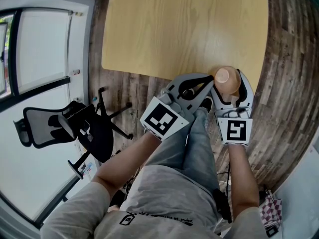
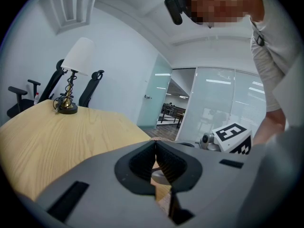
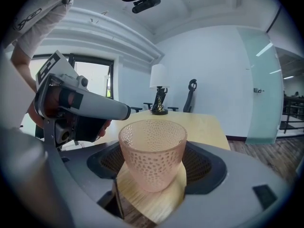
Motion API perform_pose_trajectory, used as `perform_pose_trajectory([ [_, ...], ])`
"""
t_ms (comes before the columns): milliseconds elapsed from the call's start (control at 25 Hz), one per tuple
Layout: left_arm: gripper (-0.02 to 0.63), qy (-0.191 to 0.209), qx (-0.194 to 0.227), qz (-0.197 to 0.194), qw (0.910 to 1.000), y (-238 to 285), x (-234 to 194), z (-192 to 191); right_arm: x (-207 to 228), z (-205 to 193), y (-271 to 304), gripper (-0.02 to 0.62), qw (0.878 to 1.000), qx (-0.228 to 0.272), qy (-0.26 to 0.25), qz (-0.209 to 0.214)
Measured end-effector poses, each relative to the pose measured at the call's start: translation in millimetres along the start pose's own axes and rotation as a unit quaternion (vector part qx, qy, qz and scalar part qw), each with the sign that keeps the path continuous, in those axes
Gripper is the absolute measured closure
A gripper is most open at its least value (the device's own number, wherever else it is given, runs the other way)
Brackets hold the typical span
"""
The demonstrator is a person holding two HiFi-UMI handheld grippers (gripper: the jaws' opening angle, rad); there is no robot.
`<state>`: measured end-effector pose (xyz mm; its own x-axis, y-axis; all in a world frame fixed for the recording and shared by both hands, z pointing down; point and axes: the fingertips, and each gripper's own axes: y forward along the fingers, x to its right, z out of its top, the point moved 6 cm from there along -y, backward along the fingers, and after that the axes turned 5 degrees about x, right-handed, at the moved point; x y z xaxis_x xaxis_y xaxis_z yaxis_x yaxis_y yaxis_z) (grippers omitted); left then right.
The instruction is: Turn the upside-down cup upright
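Note:
A pinkish translucent cup (image 3: pixel 152 151) with a dotted surface stands mouth up between the jaws of my right gripper (image 3: pixel 153 167), over the near right corner of the wooden table (image 3: pixel 199 125). The pads sit against its sides. From the head view the cup (image 1: pixel 227 77) shows at the table's (image 1: pixel 179 29) near edge, inside the right gripper (image 1: pixel 230 86). My left gripper (image 1: pixel 208 81) is shut with nothing in it, its tips just left of the cup. In the left gripper view the jaws (image 2: pixel 154 151) meet in a closed seam.
A table lamp (image 2: pixel 72 75) stands at the far end of the table, also seen as the lamp (image 3: pixel 159 91) in the right gripper view. A black office chair (image 1: pixel 75 128) stands on the wood floor to the left. More chairs sit behind the lamp.

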<state>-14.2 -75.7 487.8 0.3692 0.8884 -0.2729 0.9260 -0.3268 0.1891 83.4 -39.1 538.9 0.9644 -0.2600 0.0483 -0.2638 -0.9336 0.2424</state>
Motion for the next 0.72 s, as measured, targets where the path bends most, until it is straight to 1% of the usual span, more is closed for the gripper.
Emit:
perform_pose_trajectory([
  [120,0.597,-0.003,0.009,-0.003,1.0000,0,0,1,4,-2,-2,0.235,1.000,-0.013,0.014,0.004],
  [240,0.597,-0.011,0.029,-0.013,0.9994,-2,3,6,7,-3,-4,0.235,0.999,-0.013,0.045,0.001],
  [360,0.597,-0.009,0.035,-0.018,0.9992,-2,5,8,12,-3,-6,0.235,0.997,-0.008,0.079,-0.004],
  [560,0.595,-0.001,0.040,-0.019,0.9990,-6,7,10,15,1,-9,0.235,0.991,0.001,0.132,-0.009],
  [720,0.595,-0.001,0.044,-0.020,0.9988,-9,6,9,15,9,-10,0.235,0.985,0.013,0.173,-0.006],
])
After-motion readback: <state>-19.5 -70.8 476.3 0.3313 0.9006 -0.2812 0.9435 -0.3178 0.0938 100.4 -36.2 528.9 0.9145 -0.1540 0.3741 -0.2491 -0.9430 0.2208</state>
